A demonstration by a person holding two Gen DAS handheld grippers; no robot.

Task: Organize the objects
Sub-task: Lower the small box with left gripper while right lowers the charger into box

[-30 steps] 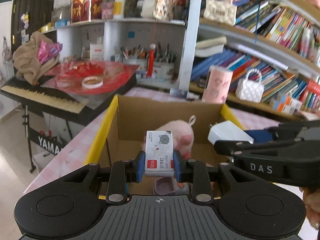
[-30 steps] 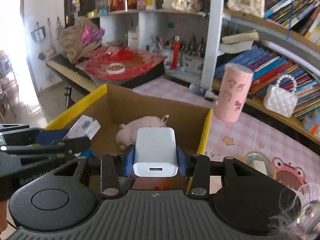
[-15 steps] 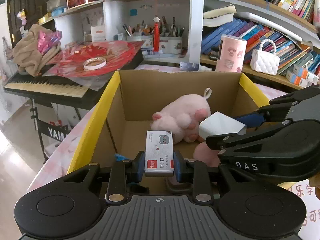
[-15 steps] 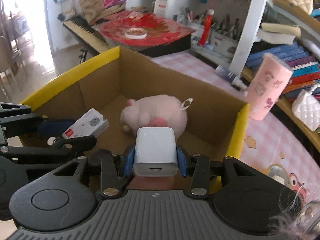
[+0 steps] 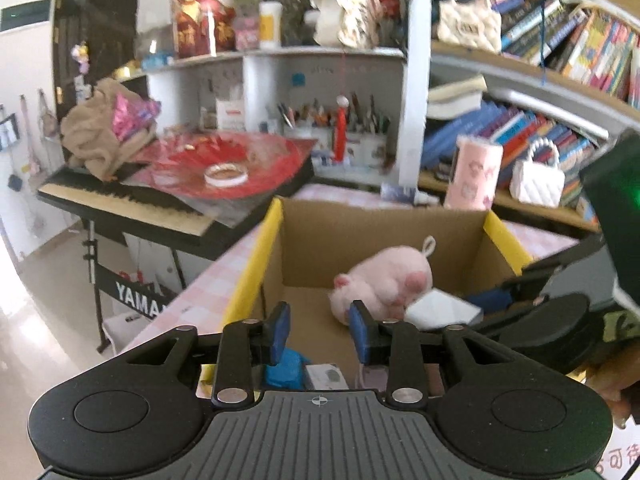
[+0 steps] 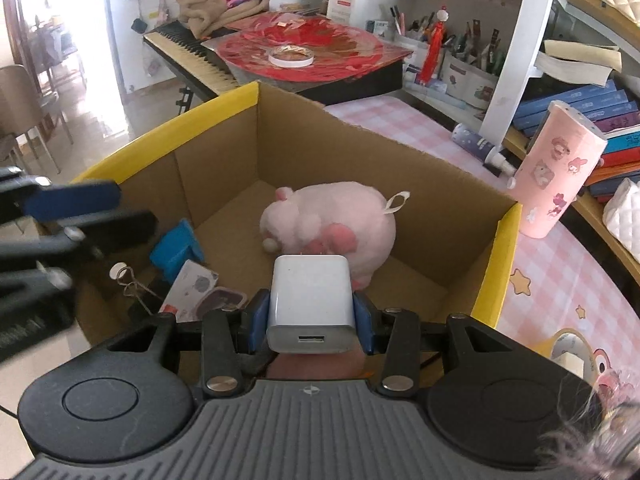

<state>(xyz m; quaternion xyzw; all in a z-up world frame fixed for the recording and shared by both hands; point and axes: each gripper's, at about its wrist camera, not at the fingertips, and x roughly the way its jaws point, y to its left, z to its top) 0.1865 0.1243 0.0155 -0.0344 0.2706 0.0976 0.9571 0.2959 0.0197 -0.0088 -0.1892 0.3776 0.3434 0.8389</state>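
Hovering over the cardboard box (image 6: 400,148), the right gripper (image 6: 311,320) has its jaws clamped on the flat sides of a white charger (image 6: 310,304), port end toward the camera, a grip that should let it drop cleanly beside the pink plush pig (image 6: 332,220). The left gripper (image 5: 319,330) has nothing between its opening jaws. A small white packet (image 6: 188,292) lies on the box floor under it, probably a stapler pack, though the print is blurred.

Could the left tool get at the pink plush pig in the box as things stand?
Probably yes. The left tool is empty, its jaws opening, and the pink plush pig lies uncovered in the cardboard box. The right tool, shut on a white charger, hovers close beside it and might crowd the approach.
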